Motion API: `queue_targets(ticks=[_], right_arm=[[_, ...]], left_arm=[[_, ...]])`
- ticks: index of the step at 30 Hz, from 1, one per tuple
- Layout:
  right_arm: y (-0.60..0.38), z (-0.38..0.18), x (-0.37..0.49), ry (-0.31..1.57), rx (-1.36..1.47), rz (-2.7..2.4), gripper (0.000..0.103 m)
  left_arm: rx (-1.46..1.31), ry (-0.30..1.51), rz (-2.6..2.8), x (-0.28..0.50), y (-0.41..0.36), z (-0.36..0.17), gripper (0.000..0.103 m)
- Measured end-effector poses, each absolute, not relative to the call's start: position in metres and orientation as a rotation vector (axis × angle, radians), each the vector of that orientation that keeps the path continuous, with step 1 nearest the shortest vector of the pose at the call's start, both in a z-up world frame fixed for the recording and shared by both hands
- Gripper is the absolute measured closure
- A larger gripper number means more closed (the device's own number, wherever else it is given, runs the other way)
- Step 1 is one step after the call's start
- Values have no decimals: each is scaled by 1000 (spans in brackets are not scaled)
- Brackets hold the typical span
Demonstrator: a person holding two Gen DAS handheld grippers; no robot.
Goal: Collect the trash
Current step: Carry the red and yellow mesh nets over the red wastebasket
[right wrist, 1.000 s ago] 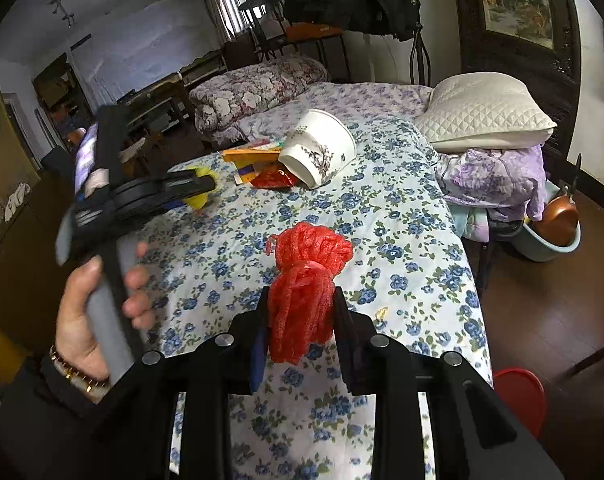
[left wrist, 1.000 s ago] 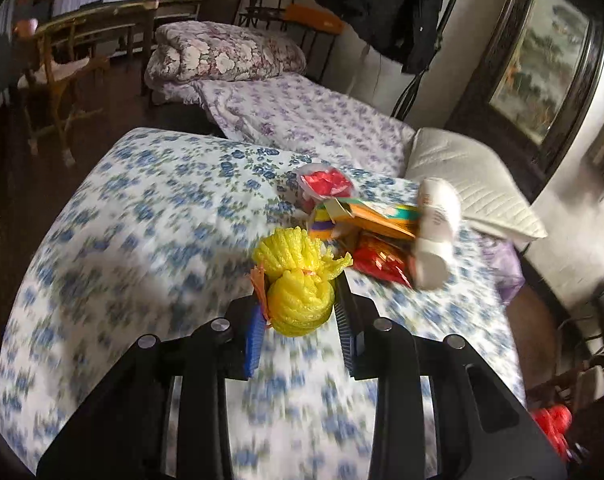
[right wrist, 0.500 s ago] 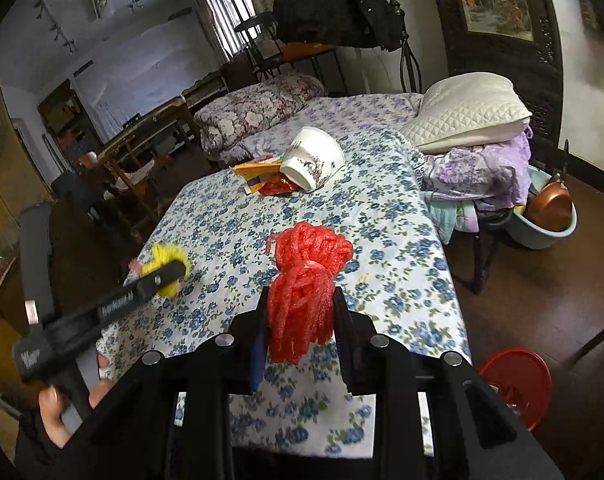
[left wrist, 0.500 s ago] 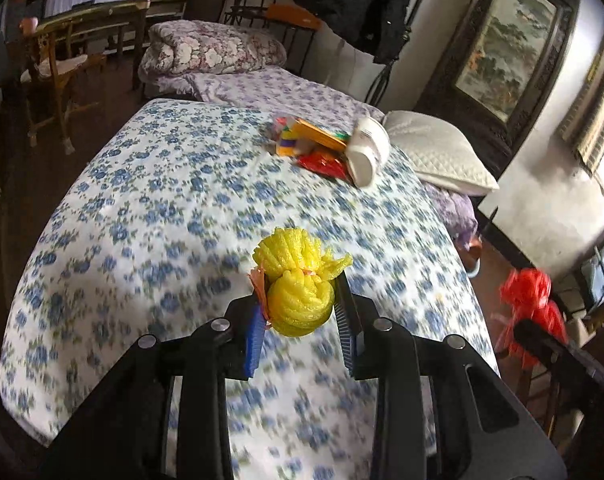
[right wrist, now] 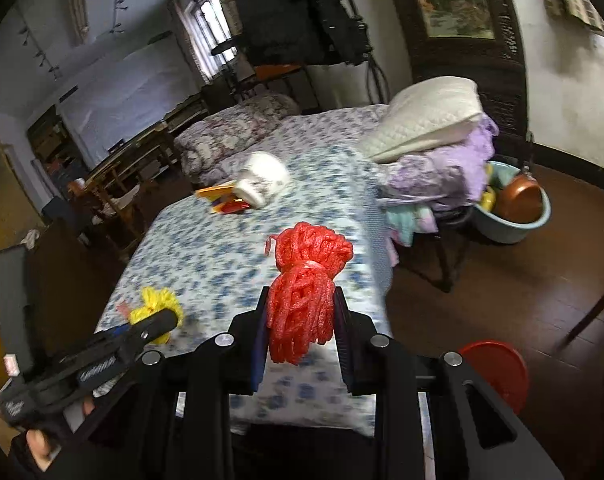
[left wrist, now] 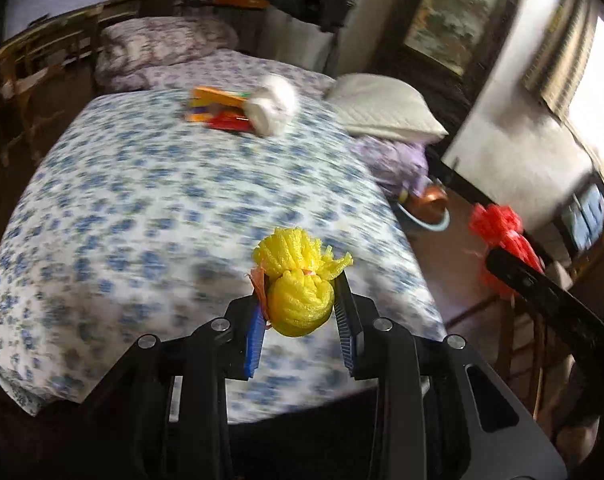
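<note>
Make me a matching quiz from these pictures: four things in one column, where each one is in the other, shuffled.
Things:
1. yellow net
2. red net
3. white cup
4. copper pot

Places:
A. in the blue basin
B. in the right claw
C. lying on the floral cloth
D. in the left claw

Pairs: 1-D, 2-B, 3-C, 4-A
</note>
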State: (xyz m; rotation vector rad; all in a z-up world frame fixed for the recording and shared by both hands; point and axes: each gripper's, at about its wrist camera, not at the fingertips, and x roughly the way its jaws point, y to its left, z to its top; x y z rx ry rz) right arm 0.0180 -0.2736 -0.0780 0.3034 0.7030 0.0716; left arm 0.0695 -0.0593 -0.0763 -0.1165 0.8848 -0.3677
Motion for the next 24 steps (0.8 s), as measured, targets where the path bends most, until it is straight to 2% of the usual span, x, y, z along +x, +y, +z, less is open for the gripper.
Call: queue_targets(ticks=[4, 11, 20, 24], right_arm=[[-311, -92, 5, 719, 267, 8, 74], [-403, -156, -16, 816, 379, -159, 74], [-465, -215, -28, 892, 484, -261, 73], [-474, -247, -26, 963, 503, -278, 72]], left_arm=[[-47, 907, -457, 65, -112, -80, 71], [80, 959, -592, 68, -212, -102, 71], [153, 1078, -684, 80, -310, -156, 70], [216, 1154, -673, 88, -350, -197, 70]])
